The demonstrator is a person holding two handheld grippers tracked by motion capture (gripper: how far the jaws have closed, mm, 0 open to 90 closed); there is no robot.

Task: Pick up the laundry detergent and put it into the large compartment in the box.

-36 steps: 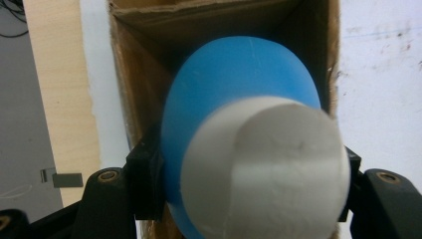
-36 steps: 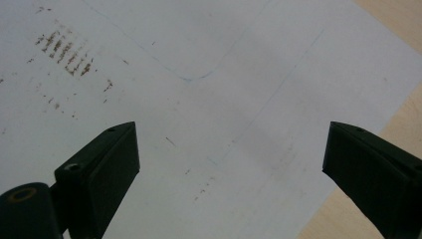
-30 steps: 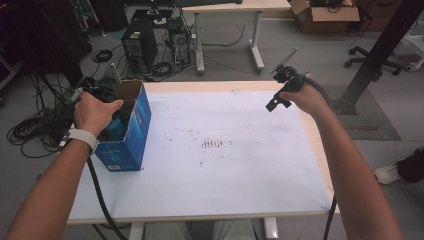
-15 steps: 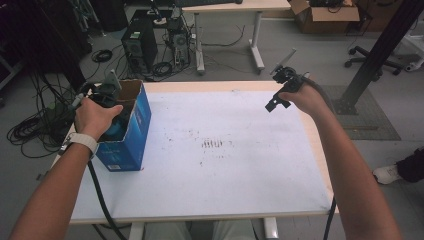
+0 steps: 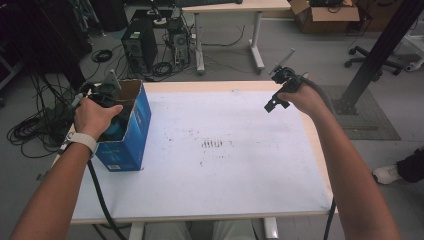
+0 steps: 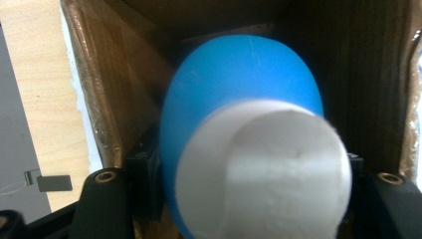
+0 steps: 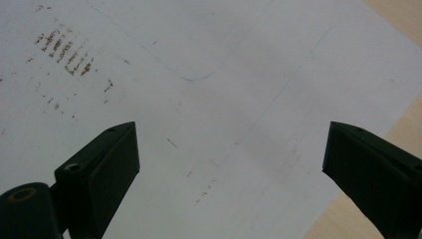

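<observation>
One blue box [image 5: 131, 131] made of cardboard stands on the left side of the white table [image 5: 225, 170], near the left edge. Its top is open and its inside is brown. In the left gripper view, one thing sits inside the box: a round blue object [image 6: 239, 94] with a white end [image 6: 263, 169] that points at the camera. It is blurry and very close, so what kind of thing it is cannot be told. The left gripper [image 5: 102, 95] is pushed down into the open top of the box, with the person's left hand [image 5: 95, 116] around it. The black jaws sit on both sides of the blue and white thing and squeeze it between them. The hand wears one white band [image 5: 81, 141] at the wrist. The right gripper [image 5: 276, 97] is held up in the air over the far right part of the table, in the person's right hand [image 5: 305, 97]. In the right gripper view its two black jaws are spread wide apart with nothing between them, and the table top with some small brown marks [image 7: 64, 50] lies below. The same marks show in the middle of the table in the high view. One black cable [image 5: 100, 195] hangs down from the left gripper past the front of the table. So there is one box, one thing in it, two grippers and two hands.
</observation>
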